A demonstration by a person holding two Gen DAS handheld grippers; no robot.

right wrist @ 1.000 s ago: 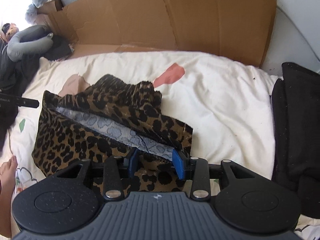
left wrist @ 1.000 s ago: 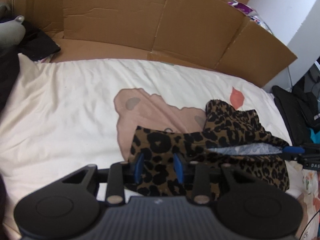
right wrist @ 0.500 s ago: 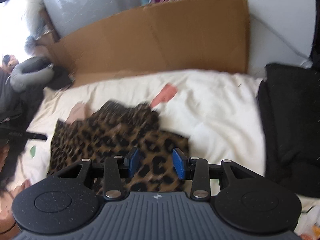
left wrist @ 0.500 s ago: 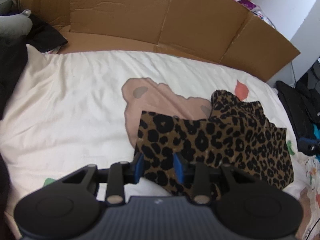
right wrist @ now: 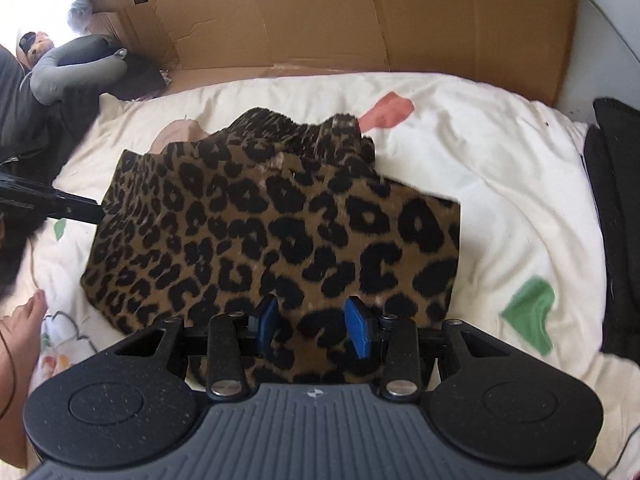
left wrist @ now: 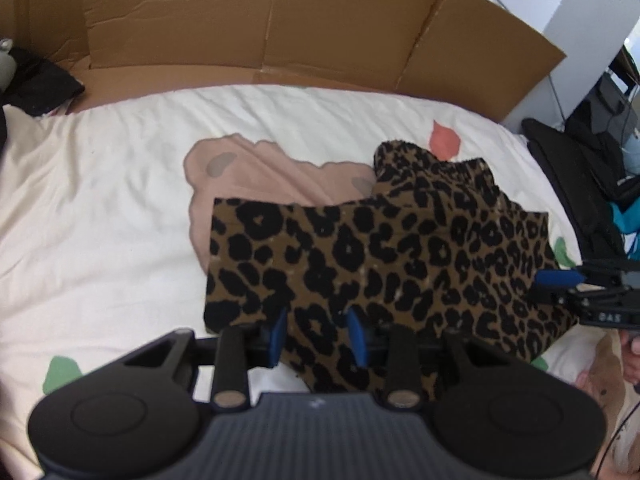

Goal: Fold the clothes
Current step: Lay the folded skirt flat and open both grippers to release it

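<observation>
We held our left gripper (left wrist: pixel 316 336) low over the near edge of the garment (left wrist: pixel 384 256), its blue fingers (left wrist: pixel 277 336) spread apart with leopard cloth lying between them but not pinched. Our right gripper (right wrist: pixel 312 326) sat the same way at its own end, fingers (right wrist: pixel 357 332) wide and released, the cloth passing loosely under and between them.

The garment (right wrist: pixel 280 232) lay spread on the sheet (left wrist: pixel 100 200) straight ahead of both tools, mostly flat, with a bunched hump at its far side. From the left tool it stretched ahead and off to the right, where the tip of the right gripper (left wrist: pixel 560 278) showed at its edge. From the right tool it ran ahead and to the left, with the left gripper (right wrist: pixel 72 206) touching its left edge.

Beyond the garment a cardboard wall (right wrist: pixel 360 16) stood along the far side of the sheet. A black bag (right wrist: pixel 616 208) lay to the right of the right tool, and a grey plush (right wrist: pixel 76 68) far to its left.
</observation>
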